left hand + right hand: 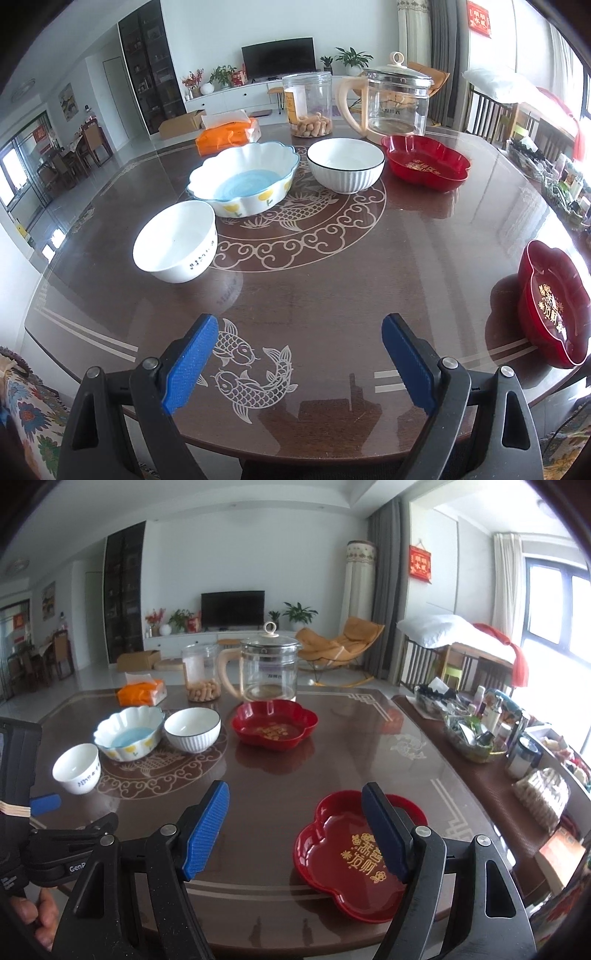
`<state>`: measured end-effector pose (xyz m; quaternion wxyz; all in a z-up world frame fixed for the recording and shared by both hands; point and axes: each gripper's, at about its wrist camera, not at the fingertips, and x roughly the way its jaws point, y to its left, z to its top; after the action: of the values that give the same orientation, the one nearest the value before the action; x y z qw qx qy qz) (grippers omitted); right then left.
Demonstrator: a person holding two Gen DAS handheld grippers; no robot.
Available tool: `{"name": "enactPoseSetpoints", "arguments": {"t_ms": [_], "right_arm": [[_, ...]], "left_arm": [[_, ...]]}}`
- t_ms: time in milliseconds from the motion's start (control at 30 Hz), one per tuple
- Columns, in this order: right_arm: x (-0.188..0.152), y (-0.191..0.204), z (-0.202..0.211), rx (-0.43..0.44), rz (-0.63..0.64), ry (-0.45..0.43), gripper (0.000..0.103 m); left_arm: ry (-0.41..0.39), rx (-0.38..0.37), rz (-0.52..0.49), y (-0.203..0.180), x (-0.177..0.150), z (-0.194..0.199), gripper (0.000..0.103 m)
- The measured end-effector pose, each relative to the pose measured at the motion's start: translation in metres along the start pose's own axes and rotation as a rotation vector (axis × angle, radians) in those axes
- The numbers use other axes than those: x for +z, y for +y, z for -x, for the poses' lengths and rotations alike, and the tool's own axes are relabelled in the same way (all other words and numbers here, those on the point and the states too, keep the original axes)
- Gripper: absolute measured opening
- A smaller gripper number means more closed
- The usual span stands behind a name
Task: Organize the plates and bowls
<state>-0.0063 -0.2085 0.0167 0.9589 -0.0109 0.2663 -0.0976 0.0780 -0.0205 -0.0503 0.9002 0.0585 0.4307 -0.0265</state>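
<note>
On my tabletop [332, 280] a plain white bowl [175, 242] sits upright beside a scalloped blue-bottomed bowl [243, 179]; next, a ribbed black-rimmed bowl [345, 166], then a red flower-shaped plate [424, 162]. A matching red plate [362, 856] lies nearest me.

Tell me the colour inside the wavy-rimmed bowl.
Light blue inside the wavy-rimmed bowl; clearest in the left wrist view.

Ahead-left of the left gripper [299, 354] sit a small bowl [175, 242], a scalloped bowl [243, 177] and a ribbed bowl [345, 164] in a row. A far dish [424, 162] lies right of them, before the kettle [395, 99]. A near dish [356, 854] lies under the right gripper [299, 834].
</note>
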Motion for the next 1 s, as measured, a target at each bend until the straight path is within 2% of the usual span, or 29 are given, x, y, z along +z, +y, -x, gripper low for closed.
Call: {"name": "enactPoseSetpoints", "arguments": {"t_ms": [167, 367, 533, 667, 733, 833, 1000], "right_arm": [[0.003, 0.004, -0.016, 0.068, -0.019, 0.05, 0.078], [0.011, 0.001, -0.058, 0.213, -0.123, 0.196, 0.078], [0.017, -0.007, -0.076, 0.189, -0.198, 0.222, 0.078], [0.004, 0.003, -0.07, 0.143, -0.201, 0.202, 0.078], [-0.006, 0.006, -0.059, 0.117, -0.213, 0.154, 0.078], [-0.02, 0.011, -0.04, 0.068, -0.21, 0.094, 0.078], [-0.028, 0.017, -0.031, 0.088, -0.168, 0.104, 0.078]], "left_arm": [[0.093, -0.094, 0.016, 0.002, 0.001, -0.025, 0.09], [0.084, -0.125, -0.041, -0.006, 0.013, -0.031, 0.09], [0.083, -0.178, -0.016, -0.002, 0.01, -0.038, 0.09], [-0.017, -0.135, 0.082, 0.013, -0.007, -0.033, 0.09], [-0.044, -0.12, 0.108, 0.02, -0.016, -0.029, 0.09], [-0.025, -0.091, 0.082, 0.023, -0.026, -0.029, 0.09], [0.029, -0.065, 0.075, 0.025, -0.046, -0.032, 0.09]]}}
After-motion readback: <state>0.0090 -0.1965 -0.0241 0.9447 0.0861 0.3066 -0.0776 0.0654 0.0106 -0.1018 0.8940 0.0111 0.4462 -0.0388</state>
